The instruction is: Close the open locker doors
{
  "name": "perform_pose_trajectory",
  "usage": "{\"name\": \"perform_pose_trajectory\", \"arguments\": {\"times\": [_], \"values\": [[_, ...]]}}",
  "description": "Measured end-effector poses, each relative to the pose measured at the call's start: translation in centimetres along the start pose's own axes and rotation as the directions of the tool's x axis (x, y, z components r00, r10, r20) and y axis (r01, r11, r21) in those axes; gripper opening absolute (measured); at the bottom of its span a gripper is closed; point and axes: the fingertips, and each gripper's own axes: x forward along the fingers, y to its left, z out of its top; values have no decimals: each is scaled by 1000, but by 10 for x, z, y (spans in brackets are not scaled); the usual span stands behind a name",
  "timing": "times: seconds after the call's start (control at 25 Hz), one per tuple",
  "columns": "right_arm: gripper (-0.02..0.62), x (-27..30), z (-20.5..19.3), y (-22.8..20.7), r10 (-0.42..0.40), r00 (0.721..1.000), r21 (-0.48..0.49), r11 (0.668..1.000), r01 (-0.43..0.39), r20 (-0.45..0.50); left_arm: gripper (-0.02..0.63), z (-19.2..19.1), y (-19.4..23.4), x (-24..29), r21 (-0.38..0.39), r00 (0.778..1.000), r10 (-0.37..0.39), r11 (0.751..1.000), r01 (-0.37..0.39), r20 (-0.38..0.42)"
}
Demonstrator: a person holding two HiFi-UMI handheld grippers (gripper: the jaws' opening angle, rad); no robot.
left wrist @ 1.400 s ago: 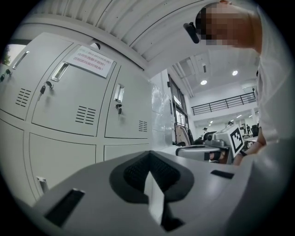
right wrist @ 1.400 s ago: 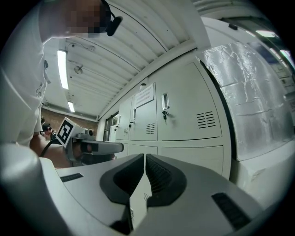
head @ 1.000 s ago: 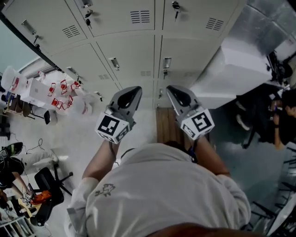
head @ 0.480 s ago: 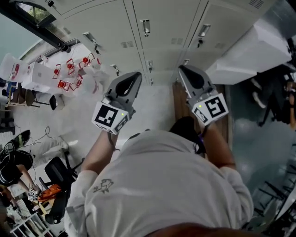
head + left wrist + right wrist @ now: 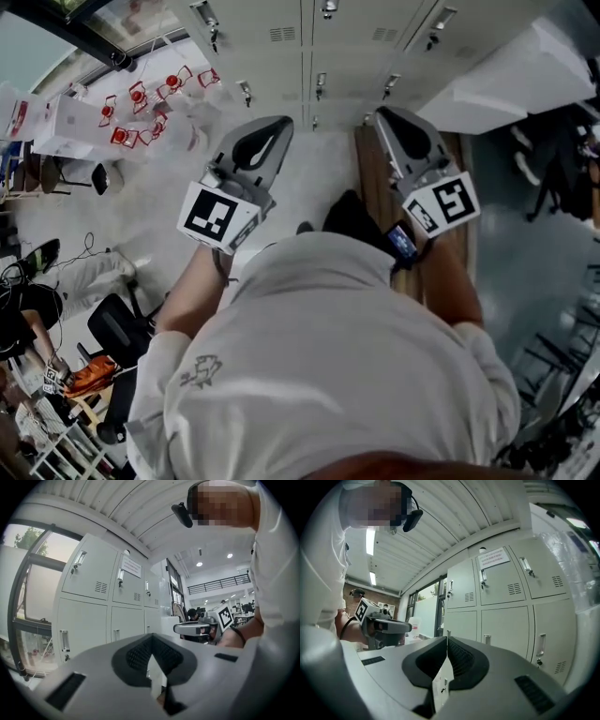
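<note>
The locker doors [image 5: 281, 19] stand in a grey bank along the far side of the room, ahead of both grippers and apart from them. Every door in view lies flush with its frame. Each has a slim upright handle [image 5: 79, 558] and a small louvred vent [image 5: 101, 587].

A white paper notice [image 5: 493, 557] is stuck on one upper door. It carries lines of print, too small to read in either gripper view.

The left gripper [image 5: 272, 131] and the right gripper [image 5: 394, 117] are held side by side, both pointing level at the lockers. In the left gripper view its jaws meet at the tips with nothing between them. The right gripper's jaws are likewise pressed together and empty.

Each gripper bears a marker cube [image 5: 217, 216] with a black-and-white square pattern and no letters.

A brown wooden strip [image 5: 370, 178] runs along the floor below the right gripper. To the far left stands a cluster of red-and-white items [image 5: 141, 98], and a seated person [image 5: 28, 319] is at the near left. A large white wrapped block [image 5: 525, 75] stands at the far right beside the lockers.
</note>
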Motion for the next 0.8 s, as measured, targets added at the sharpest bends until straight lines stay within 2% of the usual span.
{"name": "perform_pose_trajectory", "arguments": {"times": [0.16,0.44,0.8], "values": [[5,3,-6,21,14,1000,-8,1000,-14,-12,0,-10,5,-21,-15,1000,9,1000,-9,2],[5,9,-3,34,13,1000,-34,999,-13,-2,0,-11,10,-38,-25,1000,8,1000,-8,16],[5,9,-10,48,47,997,13,999,-47,-53,0,-15,3,-29,-52,999,0,999,3,40]]}}
